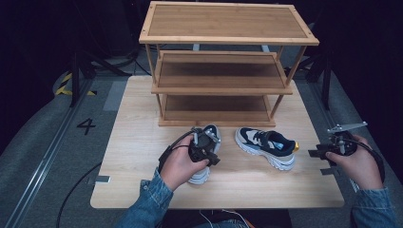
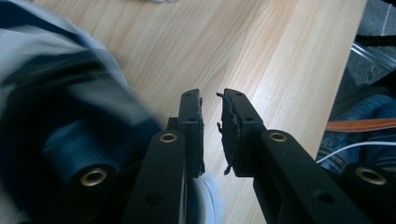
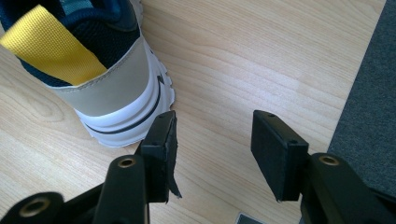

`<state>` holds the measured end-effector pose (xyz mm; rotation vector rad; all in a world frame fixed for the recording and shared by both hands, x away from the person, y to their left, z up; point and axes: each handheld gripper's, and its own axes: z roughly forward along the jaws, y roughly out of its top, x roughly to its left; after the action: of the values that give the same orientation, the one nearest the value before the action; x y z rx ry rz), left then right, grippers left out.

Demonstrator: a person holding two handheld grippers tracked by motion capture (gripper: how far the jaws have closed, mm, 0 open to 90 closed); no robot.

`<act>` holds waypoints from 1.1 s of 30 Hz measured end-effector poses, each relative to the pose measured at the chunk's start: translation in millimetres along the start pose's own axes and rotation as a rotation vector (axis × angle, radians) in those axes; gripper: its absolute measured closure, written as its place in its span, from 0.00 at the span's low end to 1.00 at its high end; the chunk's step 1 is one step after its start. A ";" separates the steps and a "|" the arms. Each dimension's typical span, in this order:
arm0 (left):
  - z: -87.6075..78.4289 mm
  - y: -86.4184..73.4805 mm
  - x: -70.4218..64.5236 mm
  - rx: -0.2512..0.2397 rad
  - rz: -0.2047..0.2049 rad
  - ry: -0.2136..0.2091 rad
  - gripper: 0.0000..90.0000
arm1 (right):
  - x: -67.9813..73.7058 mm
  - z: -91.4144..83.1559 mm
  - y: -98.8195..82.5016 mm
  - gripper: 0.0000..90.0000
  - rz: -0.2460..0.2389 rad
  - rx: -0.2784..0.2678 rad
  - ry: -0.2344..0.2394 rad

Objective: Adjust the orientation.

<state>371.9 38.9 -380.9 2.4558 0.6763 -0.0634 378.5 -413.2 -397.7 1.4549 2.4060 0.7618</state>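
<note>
We are holding the left tool (image 1: pixel 205 142) over the left shoe (image 1: pixel 207 156), which is lying on the counter (image 1: pixel 142 142) just in front of the bottom shelf of the wooden rack (image 1: pixel 223 66). In the left gripper view its two black jaws are standing almost together, with only a narrow gap, and nothing is sitting between the pads; the dark blue and white shoe (image 2: pixel 56 130) is showing blurred just beside the left jaw, outside the gap, so this tool is not gripping it. We are keeping the right tool (image 1: pixel 332 149) at the right edge of the counter, well apart from the left one. Its jaws are standing clearly apart and empty, and in the right gripper view we are seeing bare wood between them. The right shoe (image 1: pixel 266 146) is lying on its sole between the two tools, near the rack. Its heel, with a yellow pull tab (image 3: pixel 51 46), is pointing toward the right tool, and the white sole (image 3: pixel 130 116) is lying just beside the tip of one jaw, though we cannot tell if they are touching.
</note>
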 end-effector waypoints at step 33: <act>-34.4 -40.0 23.6 0.187 -0.114 0.125 0.83 | -0.9 -2.1 1.3 0.57 0.005 -0.011 0.002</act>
<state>369.5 96.6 -378.0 2.6139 0.9010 -0.0182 379.0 -414.1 -395.2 1.4570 2.3964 0.7771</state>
